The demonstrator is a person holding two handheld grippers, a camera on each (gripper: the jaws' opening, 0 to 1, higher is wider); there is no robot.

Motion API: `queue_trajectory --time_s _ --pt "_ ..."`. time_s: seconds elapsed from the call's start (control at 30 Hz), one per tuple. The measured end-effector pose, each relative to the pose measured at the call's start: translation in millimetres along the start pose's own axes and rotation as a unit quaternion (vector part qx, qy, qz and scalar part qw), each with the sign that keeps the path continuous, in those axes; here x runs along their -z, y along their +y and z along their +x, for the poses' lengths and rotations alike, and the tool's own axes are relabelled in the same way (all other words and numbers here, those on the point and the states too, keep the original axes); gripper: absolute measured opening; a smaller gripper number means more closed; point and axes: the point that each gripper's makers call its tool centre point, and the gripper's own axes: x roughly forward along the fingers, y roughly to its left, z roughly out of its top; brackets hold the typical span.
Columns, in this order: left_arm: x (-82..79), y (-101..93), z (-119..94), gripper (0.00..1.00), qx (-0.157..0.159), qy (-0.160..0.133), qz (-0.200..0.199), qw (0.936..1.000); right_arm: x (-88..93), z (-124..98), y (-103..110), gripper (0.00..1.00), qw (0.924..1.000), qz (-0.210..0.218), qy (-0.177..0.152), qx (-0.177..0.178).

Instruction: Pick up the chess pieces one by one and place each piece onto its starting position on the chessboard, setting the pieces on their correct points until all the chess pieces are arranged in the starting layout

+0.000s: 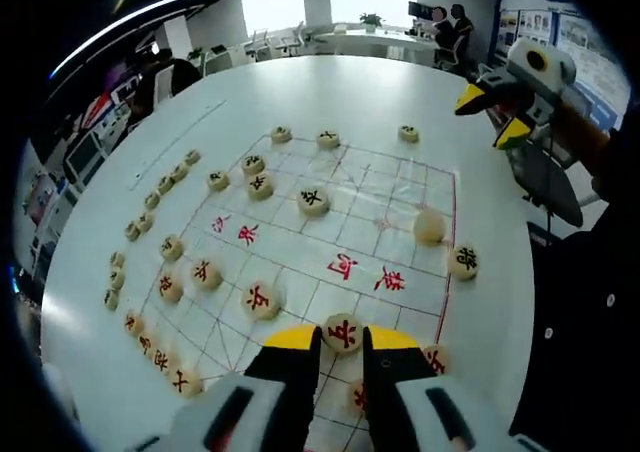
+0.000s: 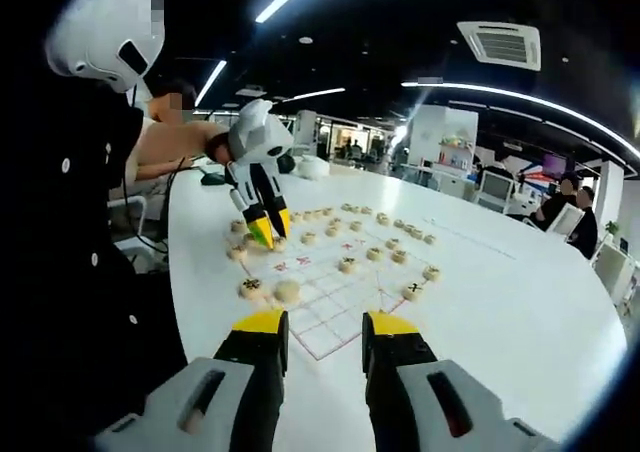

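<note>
The left tongs (image 1: 342, 349), yellow-tipped, are clamping a round, pale wooden chess piece (image 1: 342, 332) with a red character, sitting at the near edge of the thin red-lined chessboard (image 1: 395, 187). Other flat discs are lying across the board and along the smooth white table (image 1: 250, 92). The right tongs (image 2: 325, 324) are hovering apart above the table.
</note>
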Motion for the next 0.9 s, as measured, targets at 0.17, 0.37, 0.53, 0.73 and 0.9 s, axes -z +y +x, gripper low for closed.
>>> queue_trajectory --time_s 0.17,0.37,0.53,0.73,0.9 --pt "2.1 -2.5 0 0.20 0.014 0.001 -0.015 0.9998 -1.7 0 -2 0.31 1.0000 0.001 -0.003 0.001" --pt "6.3 -0.2 3 0.24 0.012 0.006 -0.002 0.9999 0.5 1 -2 0.31 1.0000 0.002 -0.001 0.000" --pt "-0.4 -1.4 -7 0.30 0.016 -0.015 -0.002 0.9998 -0.3 0 -3 0.31 1.0000 0.003 -0.001 0.002" --pt "-22.7 4.2 -40 0.34 -0.011 -0.090 0.014 0.9958 -2.0 1 -5 0.31 1.0000 0.001 -0.001 0.004" --pt "-38.0 0.6 -64 0.47 -0.030 -0.159 0.027 0.9864 -4.6 3 -5 0.35 1.0000 0.003 -0.002 -0.001"
